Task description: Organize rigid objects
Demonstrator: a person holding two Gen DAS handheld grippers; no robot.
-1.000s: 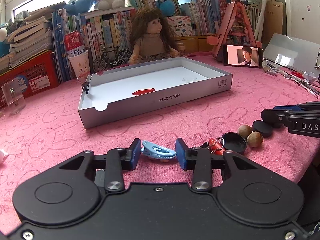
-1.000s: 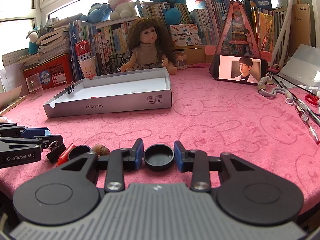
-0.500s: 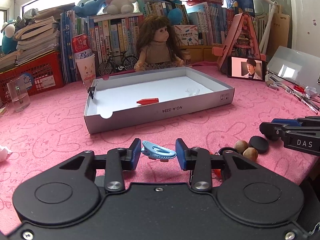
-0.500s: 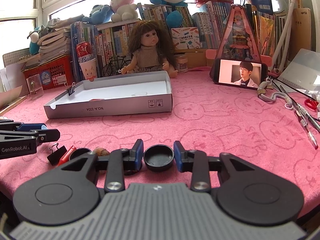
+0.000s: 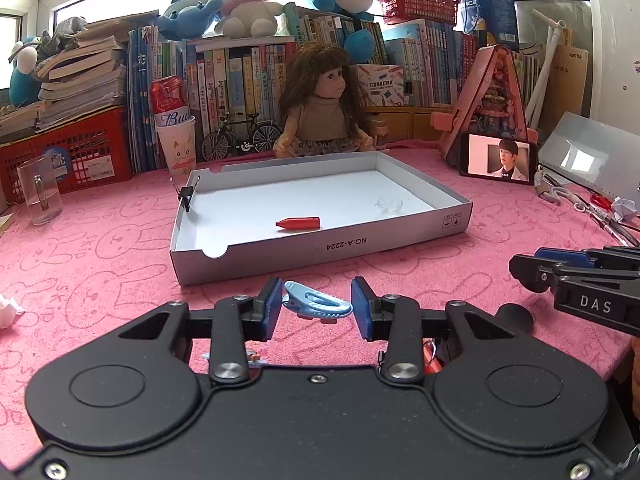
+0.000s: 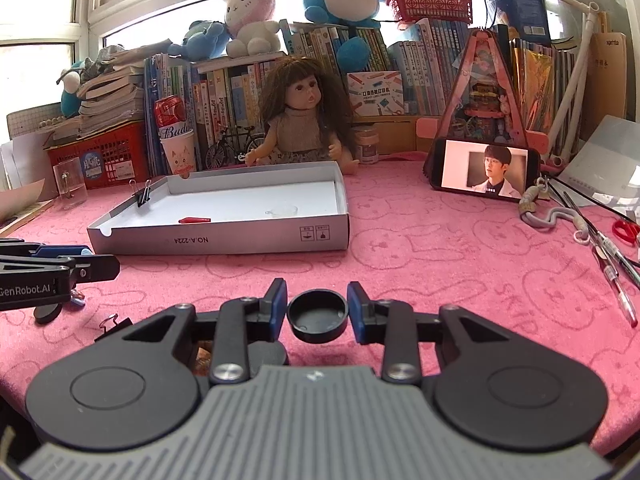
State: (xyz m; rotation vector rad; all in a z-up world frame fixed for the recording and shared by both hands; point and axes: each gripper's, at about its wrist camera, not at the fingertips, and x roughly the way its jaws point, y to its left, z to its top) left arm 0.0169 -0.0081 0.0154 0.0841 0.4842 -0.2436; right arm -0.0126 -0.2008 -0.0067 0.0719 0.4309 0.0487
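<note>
My left gripper [image 5: 316,307] is shut on a light blue clip [image 5: 318,302] and holds it above the pink cloth, just in front of the grey box lid [image 5: 320,246]. My right gripper [image 6: 317,309] is shut on a black round cap [image 6: 318,315], also raised, to the right of the lid [image 6: 224,240]. Inside the lid lie a red pen cap [image 5: 298,223] and a clear small dish [image 5: 389,204]; a black binder clip [image 5: 187,196] grips its left wall. Each gripper shows at the edge of the other's view.
Another black disc [image 5: 516,317], a binder clip [image 6: 114,324] and a red item [image 5: 432,362] lie on the cloth below the grippers. A glass [image 5: 39,190], a doll [image 5: 322,108], a phone [image 5: 498,157], pens and scissors [image 6: 624,230] ring the table.
Both grippers have risen and moved toward the box lid with their objects; the loose nuts and caps have dropped below and behind the fingers.
</note>
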